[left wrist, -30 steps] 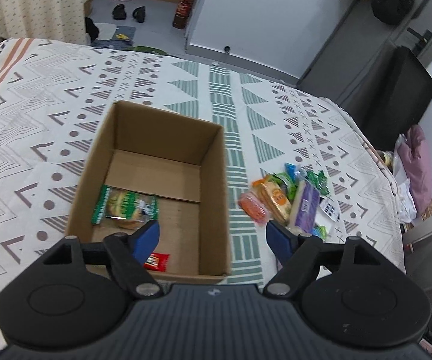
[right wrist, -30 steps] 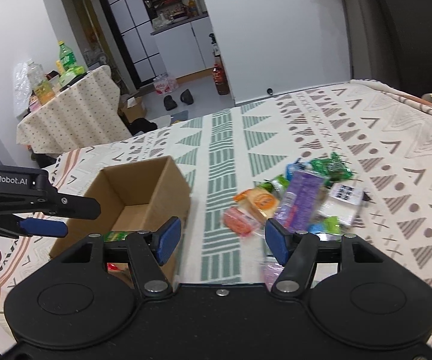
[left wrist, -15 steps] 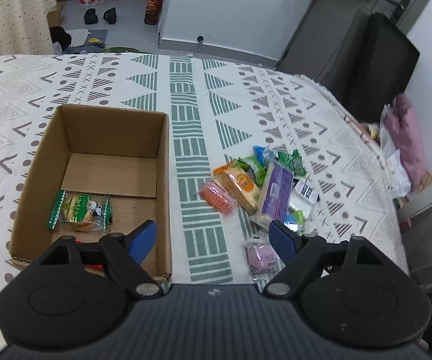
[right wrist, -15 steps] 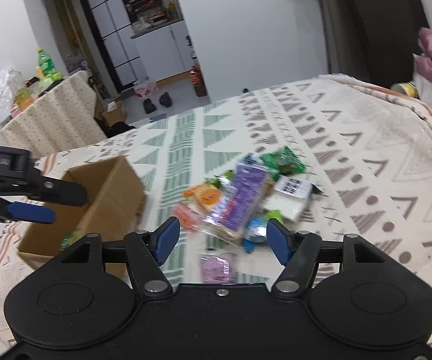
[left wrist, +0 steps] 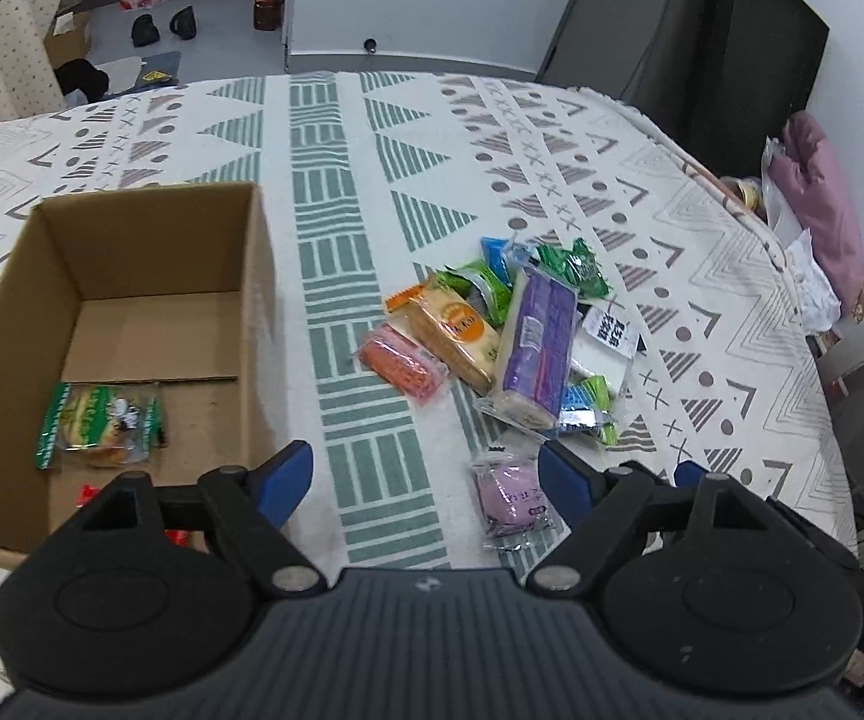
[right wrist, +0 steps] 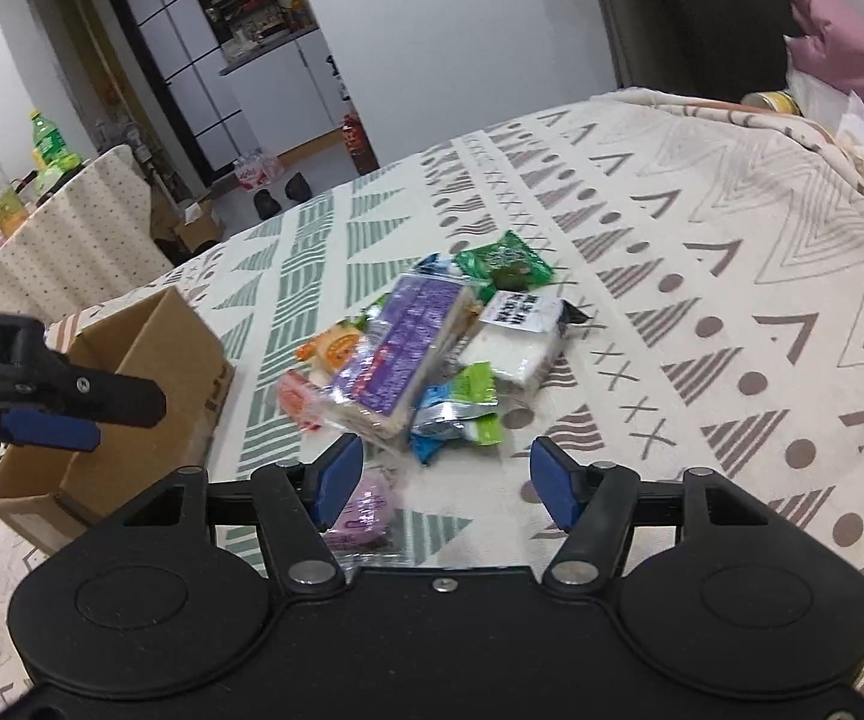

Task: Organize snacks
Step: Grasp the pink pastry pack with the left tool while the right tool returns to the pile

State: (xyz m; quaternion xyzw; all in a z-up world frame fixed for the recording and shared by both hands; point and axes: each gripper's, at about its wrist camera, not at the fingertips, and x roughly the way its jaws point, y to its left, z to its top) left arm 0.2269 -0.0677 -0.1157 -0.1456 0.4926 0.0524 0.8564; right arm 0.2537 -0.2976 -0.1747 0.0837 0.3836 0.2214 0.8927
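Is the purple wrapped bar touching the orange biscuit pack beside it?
Touching. The left wrist view shows the purple wrapped bar lying against and partly over the orange biscuit pack, with no cloth visible between them.

"bot.AI" in white on the left hand-held gripper (right wrist: 48, 414); snack labels unreadable

Snack pile (left wrist: 510, 336) lies right of box (left wrist: 132, 276).

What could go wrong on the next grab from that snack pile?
1. The purple packet lies on top of other snacks; closing the open right gripper there may pinch two.
2. The pink round snack sits apart, right under both grippers, and could get knocked.
3. The left gripper hovers beside the cardboard box wall and may bump it.
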